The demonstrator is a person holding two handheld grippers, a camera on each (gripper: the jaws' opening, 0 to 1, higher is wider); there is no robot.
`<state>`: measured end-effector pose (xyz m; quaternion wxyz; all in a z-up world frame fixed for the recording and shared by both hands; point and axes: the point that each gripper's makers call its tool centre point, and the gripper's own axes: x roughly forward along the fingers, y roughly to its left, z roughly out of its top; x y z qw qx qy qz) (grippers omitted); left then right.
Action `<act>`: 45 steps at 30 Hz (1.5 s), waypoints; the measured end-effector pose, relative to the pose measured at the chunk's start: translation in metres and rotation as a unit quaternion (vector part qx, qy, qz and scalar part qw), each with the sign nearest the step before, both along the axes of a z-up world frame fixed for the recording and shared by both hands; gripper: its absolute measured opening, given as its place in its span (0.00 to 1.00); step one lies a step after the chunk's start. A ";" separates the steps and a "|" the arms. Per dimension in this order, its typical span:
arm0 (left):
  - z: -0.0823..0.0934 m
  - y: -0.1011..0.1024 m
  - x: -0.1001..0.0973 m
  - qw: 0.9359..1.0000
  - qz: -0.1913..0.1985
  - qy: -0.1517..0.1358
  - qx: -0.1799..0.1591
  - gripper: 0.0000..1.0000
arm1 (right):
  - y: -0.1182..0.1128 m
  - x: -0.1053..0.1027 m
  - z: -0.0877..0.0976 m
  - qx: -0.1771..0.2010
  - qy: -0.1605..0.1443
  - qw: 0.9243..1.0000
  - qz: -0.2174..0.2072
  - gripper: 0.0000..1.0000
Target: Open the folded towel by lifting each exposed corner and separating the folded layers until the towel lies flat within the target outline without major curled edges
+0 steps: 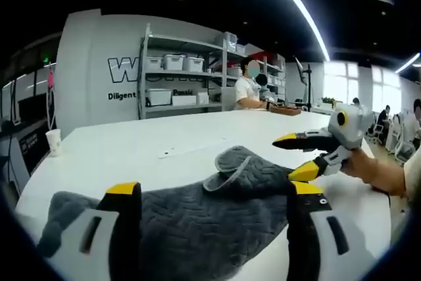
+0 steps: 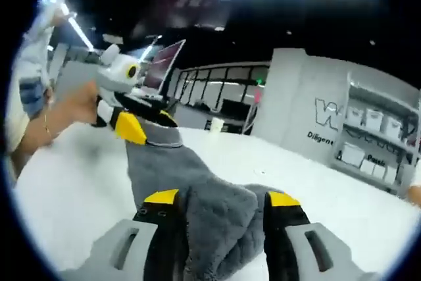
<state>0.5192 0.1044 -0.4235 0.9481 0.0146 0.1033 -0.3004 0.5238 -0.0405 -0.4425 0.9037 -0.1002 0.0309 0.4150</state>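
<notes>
the white table [image 1: 131,149] bears the grey towel [image 1: 217,215], rumpled, between the left gripper [image 1: 214,192] jaws at 6 o'clock; shelving [image 1: 184,70] at 12 o'clock holds white bins [image 1: 174,62]; left gripper grasps a towel edge; right gripper [image 2: 220,197] stands spread, towel bunched between its jaws.

The quilted grey towel [image 1: 210,212] lies on the broad white table [image 1: 131,149], between the left gripper's [image 1: 214,192] jaws in the left gripper view. The right gripper [image 1: 304,157] stands at the towel's right edge there. A white paper cup [image 1: 53,140] sits near the table's far left edge. Behind the table stands a metal shelving rack [image 1: 184,74], with a seated person [image 1: 248,87] to its right.
</notes>
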 end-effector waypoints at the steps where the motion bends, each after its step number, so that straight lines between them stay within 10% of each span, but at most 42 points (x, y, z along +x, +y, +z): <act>1: 0.000 0.000 0.000 1.000 0.000 0.000 0.000 0.90 | -0.006 0.003 -0.003 0.014 0.018 1.000 -0.008 0.36; 5: -0.001 -0.001 0.000 1.000 -0.001 0.002 0.001 0.89 | -0.019 0.012 -0.011 0.027 0.039 0.999 -0.017 0.19; 17: -0.004 -0.003 -0.002 1.000 -0.004 0.004 0.014 0.89 | -0.008 0.002 -0.039 0.066 0.140 0.988 0.011 0.08; 32: -0.004 0.001 -0.001 1.000 -0.002 0.007 0.011 0.88 | -0.050 0.010 0.008 0.045 0.031 0.997 -0.062 0.00; 45: 0.002 -0.003 -0.006 1.000 -0.011 0.003 0.006 0.90 | -0.108 0.002 0.013 0.087 0.033 0.979 -0.181 0.00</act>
